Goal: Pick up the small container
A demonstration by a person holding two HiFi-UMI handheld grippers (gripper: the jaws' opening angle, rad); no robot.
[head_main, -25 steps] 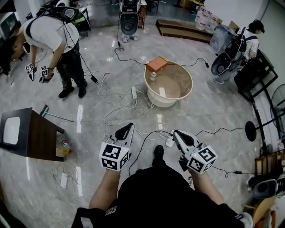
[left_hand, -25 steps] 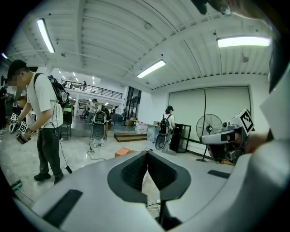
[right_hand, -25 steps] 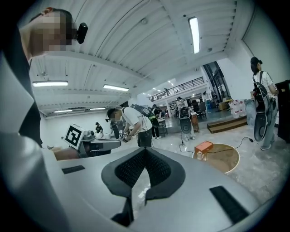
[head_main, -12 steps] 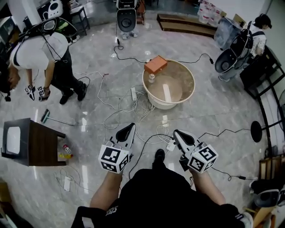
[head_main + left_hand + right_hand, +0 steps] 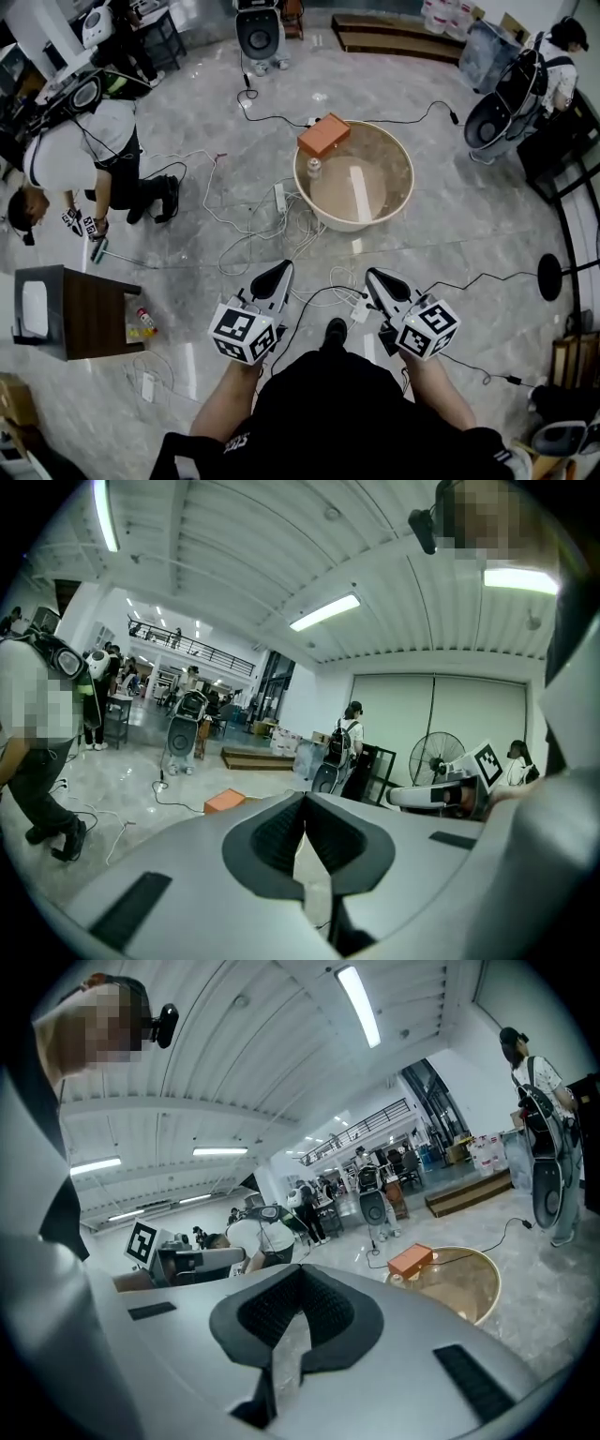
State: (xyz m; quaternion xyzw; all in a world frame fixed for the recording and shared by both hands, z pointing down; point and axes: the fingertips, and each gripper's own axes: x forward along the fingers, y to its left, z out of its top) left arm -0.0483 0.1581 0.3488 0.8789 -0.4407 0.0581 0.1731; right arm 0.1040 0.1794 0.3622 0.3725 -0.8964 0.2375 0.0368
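A small clear container (image 5: pixel 314 169) stands upright at the left edge of a round beige table (image 5: pixel 401 187), beside an orange box (image 5: pixel 323 135). The table is some way ahead of me across the floor. My left gripper (image 5: pixel 284 269) and right gripper (image 5: pixel 372 276) are held side by side in front of my body, both pointing towards the table. Each one is shut with nothing between its jaws. The right gripper view shows its shut jaw tips (image 5: pixel 302 1269), with the container (image 5: pixel 395 1279) and box (image 5: pixel 410 1260) beyond them. In the left gripper view, only the box (image 5: pixel 224 802) appears past the left gripper (image 5: pixel 305 797).
Loose cables and a power strip (image 5: pixel 279 197) lie on the marble floor between me and the table. A dark side table (image 5: pixel 70 309) stands at the left. One person (image 5: pixel 80 150) bends over at the left and another (image 5: pixel 561 56) stands at the back right. A fan base (image 5: pixel 549 277) is at the right.
The table, box and container have come nearer and sit lower in the head view. Both grippers keep their pose and stay shut. The bending person has shifted down and left.
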